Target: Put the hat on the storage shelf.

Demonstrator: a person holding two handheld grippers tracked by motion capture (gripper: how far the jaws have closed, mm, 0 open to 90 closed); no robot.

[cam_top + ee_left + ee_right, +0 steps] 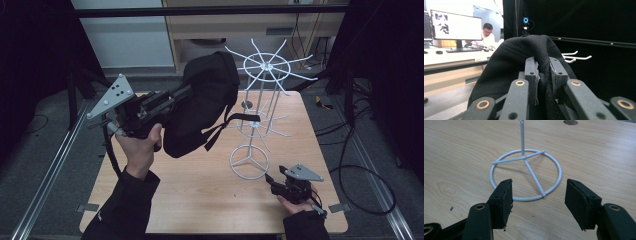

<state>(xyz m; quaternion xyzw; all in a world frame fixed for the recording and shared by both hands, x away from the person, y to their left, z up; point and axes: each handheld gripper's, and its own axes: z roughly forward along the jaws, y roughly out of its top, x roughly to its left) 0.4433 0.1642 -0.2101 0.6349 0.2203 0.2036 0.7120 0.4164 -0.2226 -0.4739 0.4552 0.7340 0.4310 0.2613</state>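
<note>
I have the black backpack (202, 107) pinched in the left gripper (544, 75): its 2 jaws are clenched on a fold of the black fabric, which bulges up between and above the pads, and the bag hangs clear of the table (200, 195), lifted beside the white wire rack (260, 120). From above I see the bag's straps dangling toward the rack's middle tier, close to its hooks; whether they touch I cannot tell. My right gripper (537, 200) sits low at the near right of the table with its jaws released and wide apart, nothing between them; the rack's ring base (525, 173) lies just ahead of them, and the nearest arc of the ring falls in the gap between the 2 pads without touching either. The left gripper view gives me what the high view does not: 2 or 3 white hook tips (576, 57) poking out behind the bag, a small camera with a blue ring (525, 20) on the dark wall, and a person (487, 33) seated at a desk with a monitor (455, 25). The table is pale wood, set between metal rails on grey floor, black curtains at the sides.
</note>
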